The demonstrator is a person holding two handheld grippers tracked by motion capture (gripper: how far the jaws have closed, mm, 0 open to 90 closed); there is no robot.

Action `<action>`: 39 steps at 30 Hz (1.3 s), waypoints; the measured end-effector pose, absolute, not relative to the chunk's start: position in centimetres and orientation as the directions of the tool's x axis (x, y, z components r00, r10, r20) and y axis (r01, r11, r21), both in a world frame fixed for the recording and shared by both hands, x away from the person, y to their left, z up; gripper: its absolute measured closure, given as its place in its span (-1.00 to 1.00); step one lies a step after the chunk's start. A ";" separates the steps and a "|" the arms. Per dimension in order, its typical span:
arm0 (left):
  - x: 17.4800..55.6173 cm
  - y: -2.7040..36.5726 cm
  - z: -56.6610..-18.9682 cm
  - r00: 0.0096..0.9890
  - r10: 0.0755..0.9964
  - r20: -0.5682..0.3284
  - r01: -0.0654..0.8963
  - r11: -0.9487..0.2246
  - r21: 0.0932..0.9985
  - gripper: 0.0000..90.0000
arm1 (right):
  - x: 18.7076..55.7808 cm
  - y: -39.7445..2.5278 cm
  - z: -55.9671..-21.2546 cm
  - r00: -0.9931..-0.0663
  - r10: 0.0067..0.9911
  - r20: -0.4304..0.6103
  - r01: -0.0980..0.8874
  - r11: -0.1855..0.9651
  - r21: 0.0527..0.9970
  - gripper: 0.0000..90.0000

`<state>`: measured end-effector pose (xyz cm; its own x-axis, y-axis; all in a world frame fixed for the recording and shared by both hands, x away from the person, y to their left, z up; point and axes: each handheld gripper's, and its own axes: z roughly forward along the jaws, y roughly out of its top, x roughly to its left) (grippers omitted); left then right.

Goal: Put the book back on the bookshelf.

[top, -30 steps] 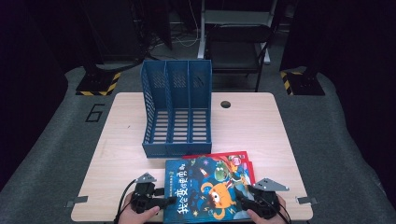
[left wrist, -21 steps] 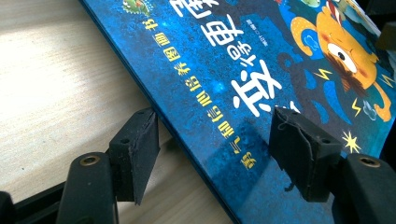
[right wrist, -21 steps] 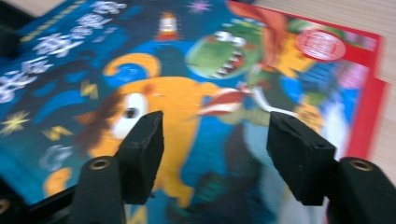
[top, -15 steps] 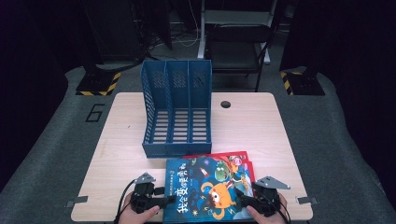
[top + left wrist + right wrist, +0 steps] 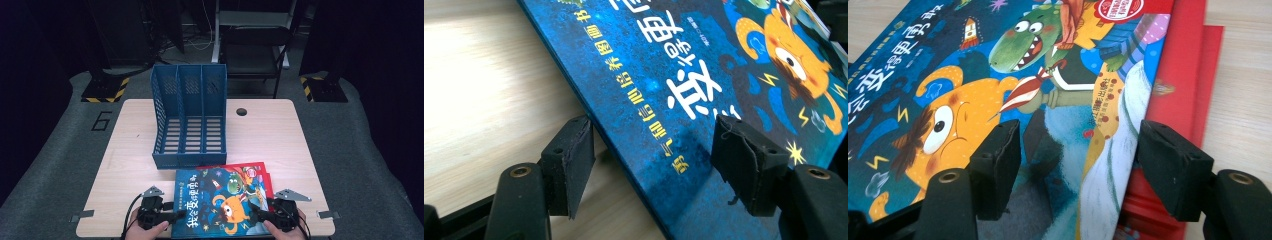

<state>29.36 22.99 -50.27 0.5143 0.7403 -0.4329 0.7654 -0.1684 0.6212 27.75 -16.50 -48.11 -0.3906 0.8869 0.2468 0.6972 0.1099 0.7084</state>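
- Left gripper (image 5: 172, 218): jaws wide apart, straddling the left edge of the blue book (image 5: 220, 202). One pad (image 5: 569, 162) sits off the book over the table (image 5: 125, 165), the other (image 5: 744, 165) over the cover. Not clamped.
- Right gripper (image 5: 257, 216): jaws spread too, at the book's lower right corner. One pad (image 5: 998, 167) is over the cover, the other (image 5: 1170, 167) over the red books (image 5: 1180, 75) beyond its edge. Can't tell if the pads touch anything.
- Blue book: flat between the two grippers, reaching away from both, topmost on the stack, at the table's near edge.
- Red books: under the blue one, sticking out on the right gripper's side and at the far end.
- Blue file rack (image 5: 190, 120): three slots, well ahead of both grippers, just beyond the books' far edge, nearer the left gripper's side.
- A hand (image 5: 147, 231) shows behind the left gripper.
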 end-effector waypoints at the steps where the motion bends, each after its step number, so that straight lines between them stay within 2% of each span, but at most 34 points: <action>1: 29.5 23.3 -50.3 0.506 0.751 -0.424 0.762 -0.159 0.627 -0.25 | 27.8 -16.1 -48.2 -0.406 0.883 0.238 0.692 0.127 0.710 -0.25; 21: 30.2 25.0 -50.5 0.457 0.774 -0.437 0.776 -0.108 0.621 -0.26 | 28.7 -14.1 -48.5 -0.486 0.852 0.193 0.651 0.206 0.731 -0.27; 26: 30.5 24.8 -51.0 0.433 0.760 -0.485 0.797 -0.071 0.600 -0.36 | 28.7 -14.6 -48.5 -0.484 0.851 0.202 0.647 0.193 0.738 -0.24; 33: 30.7 24.4 -51.2 0.442 0.745 -0.500 0.804 -0.082 0.589 -0.44 | 28.7 -15.1 -48.5 -0.463 0.853 0.240 0.664 0.155 0.731 -0.28; 39: 30.7 24.1 -51.3 0.448 0.736 -0.507 0.808 -0.090 0.582 -0.51 | 28.6 -14.8 -48.5 -0.482 0.847 0.223 0.657 0.182 0.732 -0.29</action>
<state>30.69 24.08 -51.30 0.4476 0.7365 -0.5073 0.8082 -0.0904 0.5819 28.59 -14.77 -48.50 -0.4822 0.8472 0.2228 0.6571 0.1816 0.7316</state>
